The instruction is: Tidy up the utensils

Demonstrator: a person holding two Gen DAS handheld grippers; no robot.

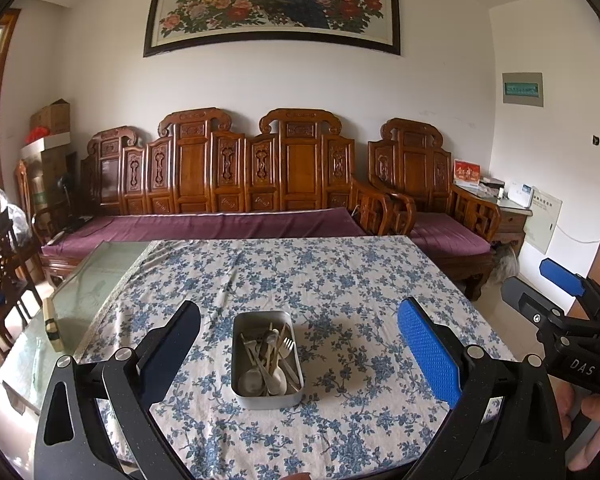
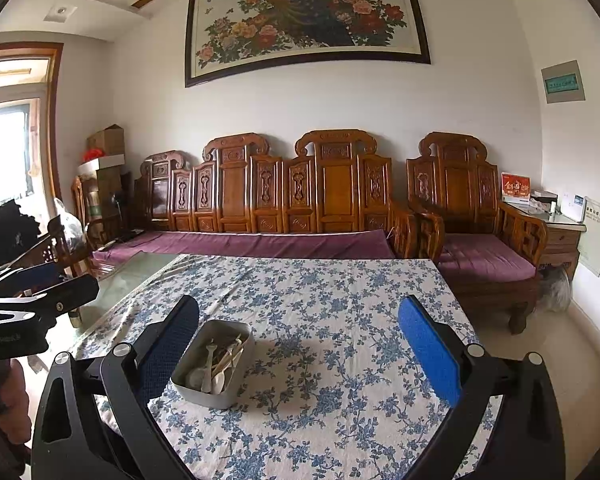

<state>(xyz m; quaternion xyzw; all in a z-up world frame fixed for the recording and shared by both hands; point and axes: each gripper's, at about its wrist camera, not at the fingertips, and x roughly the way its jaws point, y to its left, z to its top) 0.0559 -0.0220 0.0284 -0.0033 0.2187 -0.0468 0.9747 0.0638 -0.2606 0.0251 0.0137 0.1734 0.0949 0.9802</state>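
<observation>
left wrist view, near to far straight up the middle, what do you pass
left gripper → metal tray of utensils → tablecloth → purple sofa cushion → carved sofa back → peacock painting

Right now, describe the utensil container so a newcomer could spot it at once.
Start at the table with the blue floral tablecloth in front of the carved wooden sofa. On its near half sits a metal tin, rectangular with rounded corners. It is the only object on the cloth, holding a jumble of pale spoons and a fork.

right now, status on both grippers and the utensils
Left gripper open, empty. Right gripper open, empty. Utensils jumbled in metal tin on tablecloth. Nothing in the way.
</observation>
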